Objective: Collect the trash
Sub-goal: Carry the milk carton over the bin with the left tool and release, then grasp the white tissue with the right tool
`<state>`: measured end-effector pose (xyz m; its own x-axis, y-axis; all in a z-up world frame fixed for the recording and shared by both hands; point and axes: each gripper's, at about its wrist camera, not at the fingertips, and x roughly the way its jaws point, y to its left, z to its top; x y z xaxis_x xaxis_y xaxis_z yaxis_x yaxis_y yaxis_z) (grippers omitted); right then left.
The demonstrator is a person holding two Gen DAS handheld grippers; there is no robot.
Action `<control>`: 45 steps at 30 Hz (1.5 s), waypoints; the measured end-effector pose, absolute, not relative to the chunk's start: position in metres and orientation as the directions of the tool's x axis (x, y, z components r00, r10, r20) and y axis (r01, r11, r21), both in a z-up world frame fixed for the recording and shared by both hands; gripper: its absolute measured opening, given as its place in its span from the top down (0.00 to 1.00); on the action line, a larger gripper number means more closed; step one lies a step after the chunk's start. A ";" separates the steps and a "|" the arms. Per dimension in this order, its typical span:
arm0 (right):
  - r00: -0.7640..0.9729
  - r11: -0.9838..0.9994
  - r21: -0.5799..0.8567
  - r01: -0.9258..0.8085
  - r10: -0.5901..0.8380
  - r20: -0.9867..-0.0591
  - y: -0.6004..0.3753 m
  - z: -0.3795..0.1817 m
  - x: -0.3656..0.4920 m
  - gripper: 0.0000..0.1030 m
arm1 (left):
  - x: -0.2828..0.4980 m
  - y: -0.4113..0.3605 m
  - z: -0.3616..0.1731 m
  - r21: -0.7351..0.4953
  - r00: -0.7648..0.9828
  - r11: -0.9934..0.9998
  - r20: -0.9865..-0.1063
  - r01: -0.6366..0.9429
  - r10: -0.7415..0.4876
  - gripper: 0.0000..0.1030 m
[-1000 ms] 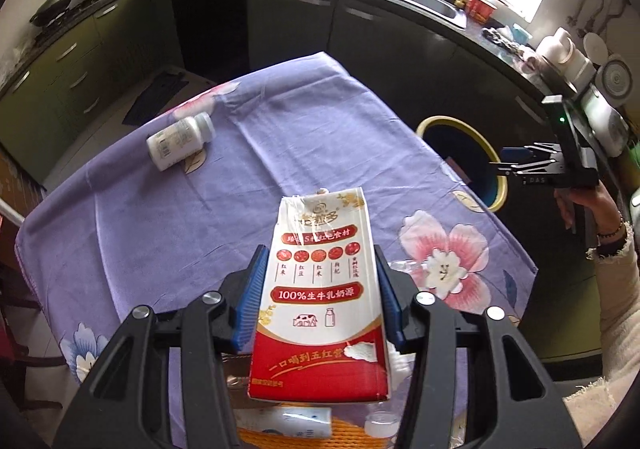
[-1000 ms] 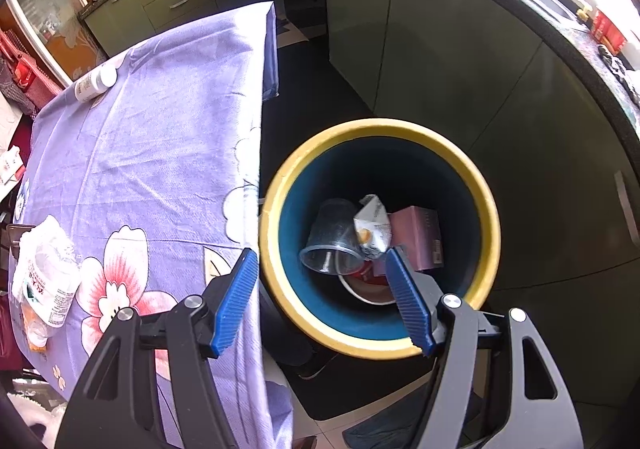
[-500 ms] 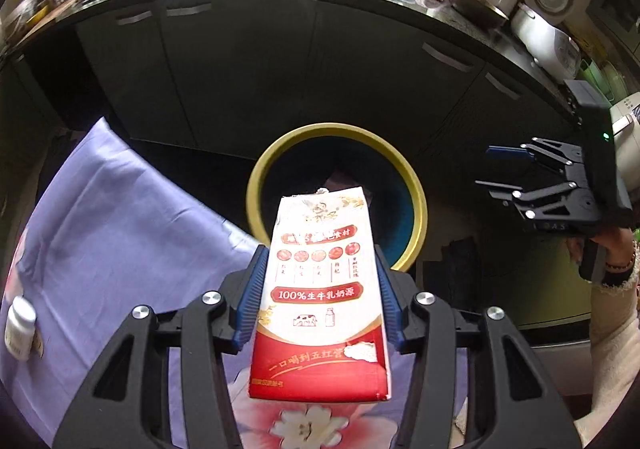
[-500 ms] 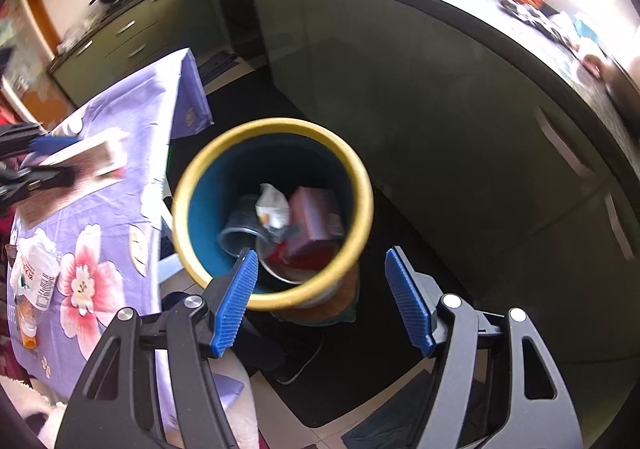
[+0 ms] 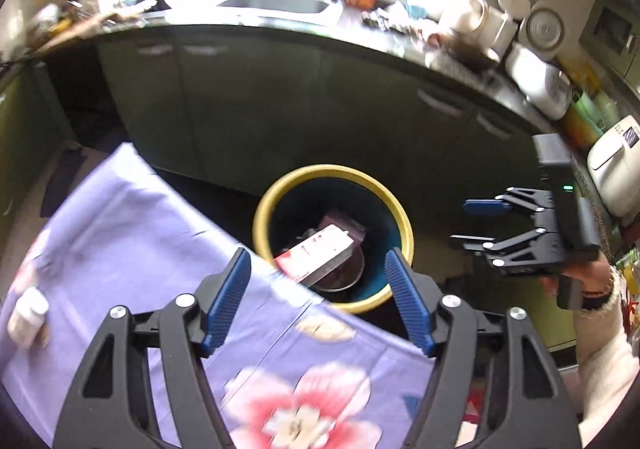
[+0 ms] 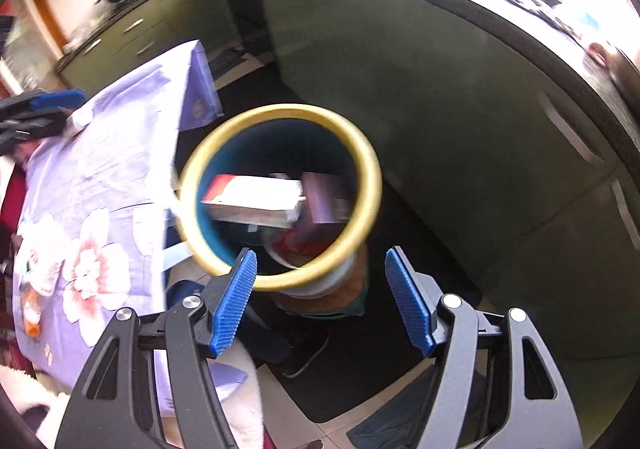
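The red-and-white milk carton (image 5: 316,256) lies tilted inside the yellow-rimmed blue trash bin (image 5: 280,185), on other trash; it also shows in the right wrist view (image 6: 256,199), in the bin (image 6: 362,153). My left gripper (image 5: 318,299) is open and empty above the table edge, just short of the bin. My right gripper (image 6: 320,299) is open and empty, held above the floor beside the bin; it shows in the left wrist view (image 5: 472,223). A white pill bottle (image 5: 26,315) lies on the purple flowered tablecloth (image 5: 132,249).
Dark green kitchen cabinets (image 5: 280,101) curve behind the bin under a cluttered counter with a sink (image 5: 276,5). A crumpled plastic bottle (image 6: 30,289) lies at the table's near edge. A dark mat (image 6: 340,381) covers the floor below the right gripper.
My left gripper has opened and let go of the milk carton, which has dropped into the bin. The right gripper has drawn a little away from the bin, still open.
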<state>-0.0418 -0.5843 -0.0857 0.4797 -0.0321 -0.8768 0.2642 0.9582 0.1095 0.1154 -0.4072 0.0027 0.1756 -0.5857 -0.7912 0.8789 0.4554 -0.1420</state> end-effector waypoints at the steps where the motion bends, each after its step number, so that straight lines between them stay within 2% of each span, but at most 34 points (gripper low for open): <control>1: 0.483 0.966 0.113 0.234 -0.014 -0.875 -0.573 -0.085 -0.038 0.35 | 0.110 -0.381 0.012 -0.127 0.211 0.476 -0.776 0.870 -0.594 0.33; 3: 0.486 0.980 0.126 0.155 0.036 -0.873 -0.542 -0.083 -0.023 0.35 | 0.101 -0.332 0.024 -0.106 0.273 0.524 -0.757 0.845 -0.594 0.29; 8: 0.472 0.989 0.134 -0.064 0.148 -0.869 -0.456 -0.071 0.008 0.35 | 0.078 -0.216 0.031 -0.097 0.377 0.648 -0.745 0.755 -0.550 0.27; 10: 0.462 0.979 0.139 -0.148 0.193 -0.866 -0.421 -0.064 0.019 0.35 | 0.067 -0.176 0.027 -0.098 0.407 0.688 -0.743 0.719 -0.532 0.23; 16: 0.397 0.918 0.158 -0.363 0.306 -0.866 -0.317 -0.050 0.058 0.36 | 0.044 -0.087 0.002 -0.054 0.487 0.763 -0.741 0.644 -0.463 0.17; 18: 0.374 0.905 0.153 -0.396 0.312 -0.873 -0.292 -0.051 0.070 0.40 | 0.035 -0.070 -0.008 -0.041 0.504 0.776 -0.739 0.629 -0.448 0.12; 23: 0.322 0.893 0.124 -0.433 0.282 -0.904 -0.247 -0.066 0.094 0.48 | 0.016 -0.052 -0.023 -0.014 0.537 0.788 -0.724 0.616 -0.433 0.09; 33: 0.266 0.883 0.053 -0.465 0.197 -0.944 -0.211 -0.090 0.113 0.51 | -0.006 -0.054 -0.035 0.079 0.574 0.753 -0.700 0.653 -0.425 0.06; 34: 0.263 0.882 0.051 -0.468 0.194 -0.945 -0.209 -0.092 0.113 0.53 | -0.006 -0.055 -0.035 0.084 0.576 0.749 -0.698 0.657 -0.426 0.06; 36: 0.252 0.881 0.056 -0.469 0.195 -0.948 -0.207 -0.095 0.113 0.84 | -0.007 -0.056 -0.036 0.093 0.580 0.746 -0.694 0.660 -0.427 0.06; 37: 0.256 0.882 0.052 -0.469 0.192 -0.948 -0.207 -0.095 0.112 0.88 | -0.008 -0.056 -0.035 0.098 0.583 0.745 -0.692 0.660 -0.426 0.06; 39: 0.278 0.882 0.044 -0.469 0.195 -0.940 -0.206 -0.091 0.110 0.94 | -0.008 -0.054 -0.035 0.101 0.590 0.747 -0.686 0.657 -0.426 0.06; 45: 0.350 0.881 0.078 -0.467 0.265 -0.898 -0.211 -0.059 0.101 0.95 | -0.009 -0.038 -0.034 0.083 0.598 0.770 -0.684 0.633 -0.418 0.06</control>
<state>0.1012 -0.2111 -0.0592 0.3502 0.2648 -0.8985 -0.4667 0.8810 0.0777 -0.0091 -0.0378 -0.0340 0.5978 -0.4177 -0.6843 0.6330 0.7696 0.0832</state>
